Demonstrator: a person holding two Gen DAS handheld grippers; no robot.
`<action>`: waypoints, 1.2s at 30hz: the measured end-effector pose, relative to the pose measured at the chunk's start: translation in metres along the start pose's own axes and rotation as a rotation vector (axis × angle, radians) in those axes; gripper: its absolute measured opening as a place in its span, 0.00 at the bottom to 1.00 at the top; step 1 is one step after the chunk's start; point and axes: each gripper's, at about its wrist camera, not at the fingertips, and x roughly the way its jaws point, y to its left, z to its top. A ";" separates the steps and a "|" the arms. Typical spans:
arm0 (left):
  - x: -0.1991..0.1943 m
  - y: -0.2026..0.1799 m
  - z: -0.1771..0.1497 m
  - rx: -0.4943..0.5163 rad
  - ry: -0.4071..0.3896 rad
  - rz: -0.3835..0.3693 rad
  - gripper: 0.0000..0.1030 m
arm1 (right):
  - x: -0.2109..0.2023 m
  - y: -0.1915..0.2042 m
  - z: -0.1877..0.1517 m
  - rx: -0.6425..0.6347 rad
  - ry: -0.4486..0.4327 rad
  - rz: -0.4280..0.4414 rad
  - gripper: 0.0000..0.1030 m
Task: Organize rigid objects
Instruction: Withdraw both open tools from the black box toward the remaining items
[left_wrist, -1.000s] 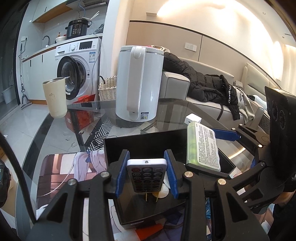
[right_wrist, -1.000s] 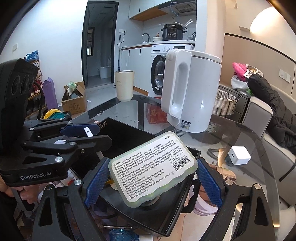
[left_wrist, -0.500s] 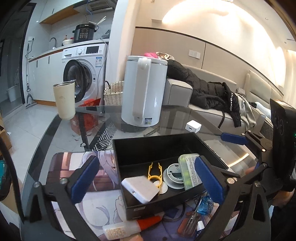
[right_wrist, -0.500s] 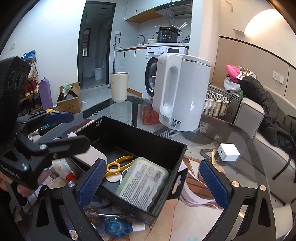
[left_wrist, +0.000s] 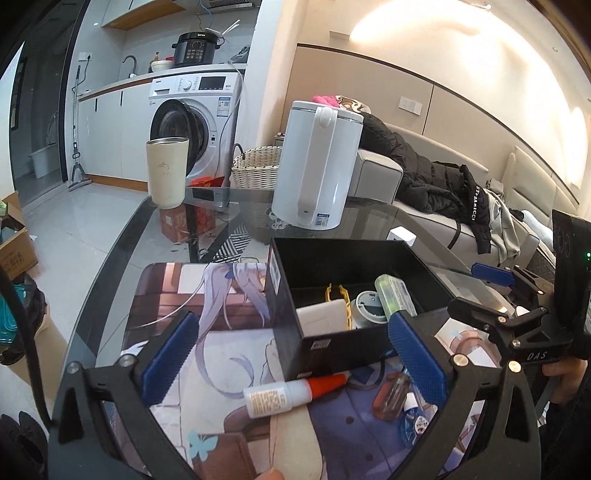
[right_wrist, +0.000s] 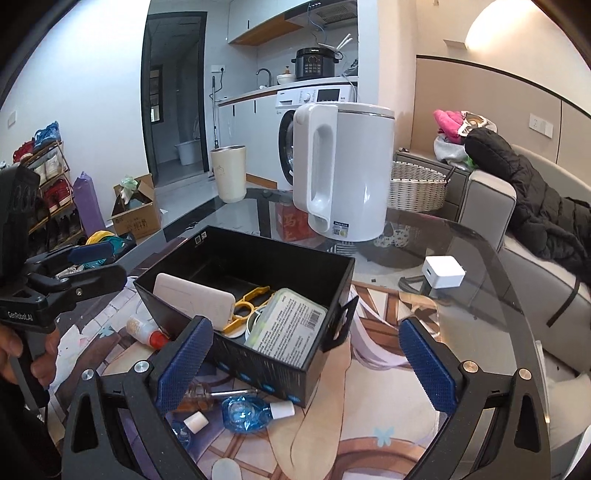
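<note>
A black box (left_wrist: 332, 345) (right_wrist: 266, 363) stands on the printed mat. Inside lie a white remote (left_wrist: 321, 317) (right_wrist: 194, 299), a yellow clip (left_wrist: 341, 299) (right_wrist: 247, 304), a round white part (left_wrist: 365, 302) and a green-edged case (left_wrist: 393, 291) (right_wrist: 288, 325). In front of the box lie a white glue bottle with a red tip (left_wrist: 291, 393) (right_wrist: 146, 328), a screwdriver (left_wrist: 391, 395) (right_wrist: 207, 397) and a blue correction tape (left_wrist: 413, 428) (right_wrist: 245, 408). My left gripper (left_wrist: 295, 358) is open, empty, just short of the box. My right gripper (right_wrist: 304, 363) is open, empty, straddling the box's near corner.
A white kettle (left_wrist: 317, 162) (right_wrist: 343, 173) and a cream tumbler (left_wrist: 166, 171) (right_wrist: 229, 173) stand at the far side of the glass table (left_wrist: 373, 218). A white charger cube (right_wrist: 443, 271) lies at the right. Behind are a sofa with a black jacket (left_wrist: 436, 184) and a wicker basket (right_wrist: 417, 186).
Both grippers have opened: the left let the remote drop into the box, the right let the green-edged case drop in. Both then drew back from the box toward me.
</note>
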 end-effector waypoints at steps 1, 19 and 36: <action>-0.001 -0.001 -0.001 0.002 0.002 0.002 1.00 | -0.001 -0.001 -0.001 0.008 0.006 0.000 0.99; -0.003 0.001 -0.033 0.001 0.136 0.012 1.00 | -0.002 -0.001 -0.028 0.032 0.116 0.002 0.99; 0.012 -0.007 -0.037 0.018 0.204 0.053 1.00 | 0.020 0.004 -0.048 -0.027 0.254 0.000 0.99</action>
